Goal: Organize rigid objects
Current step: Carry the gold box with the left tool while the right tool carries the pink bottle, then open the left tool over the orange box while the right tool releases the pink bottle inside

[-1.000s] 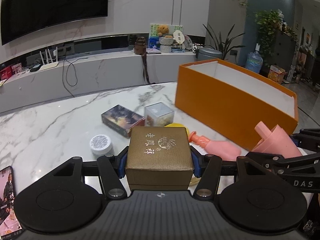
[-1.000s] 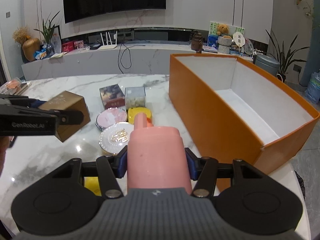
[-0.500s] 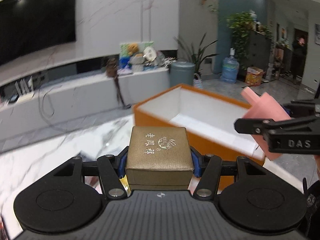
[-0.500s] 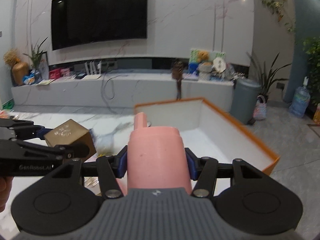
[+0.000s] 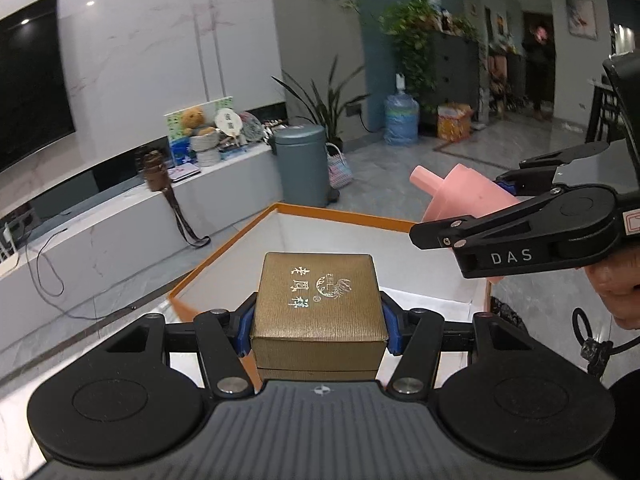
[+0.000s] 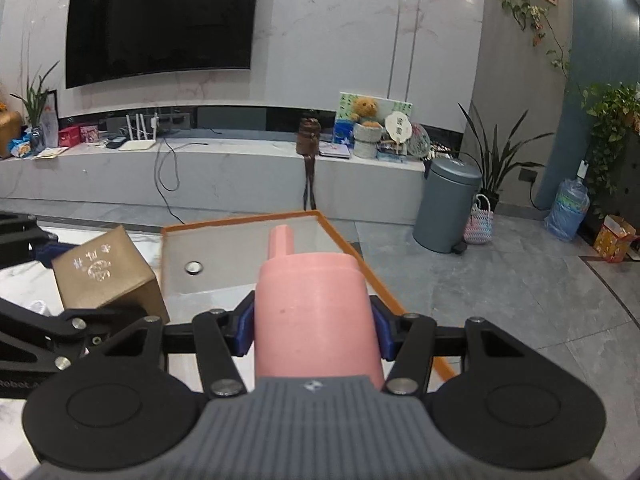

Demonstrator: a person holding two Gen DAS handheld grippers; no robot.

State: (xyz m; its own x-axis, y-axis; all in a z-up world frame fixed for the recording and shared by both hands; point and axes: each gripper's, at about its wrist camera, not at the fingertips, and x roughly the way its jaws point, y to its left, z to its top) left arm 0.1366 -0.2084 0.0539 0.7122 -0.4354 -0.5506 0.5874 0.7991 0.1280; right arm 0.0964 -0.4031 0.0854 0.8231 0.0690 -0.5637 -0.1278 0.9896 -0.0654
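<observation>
My left gripper point(image 5: 318, 328) is shut on a gold gift box point(image 5: 318, 300) with silver characters on its lid, held above the open orange storage box point(image 5: 224, 254) with a white inside. My right gripper point(image 6: 314, 326) is shut on a pink bottle point(image 6: 314, 312) with a narrow neck, also over the orange storage box point(image 6: 344, 240). In the left wrist view the pink bottle point(image 5: 460, 196) and the right gripper point(image 5: 440, 220) hang to the right, above the box's far rim. In the right wrist view the gold gift box point(image 6: 106, 276) sits at the left.
A marble tabletop point(image 6: 100, 240) lies under the orange box. A small round metal fitting point(image 6: 193, 267) shows on the box's inner wall. Beyond the table stand a grey bin point(image 6: 446, 204), a marble TV bench point(image 6: 200, 168) and plants. A person's hand point(image 5: 618, 292) holds the right gripper.
Both grippers rose from the table and moved over the orange box, each keeping its object. The cluttered tabletop items dropped out of view; the left gripper rolled somewhat.
</observation>
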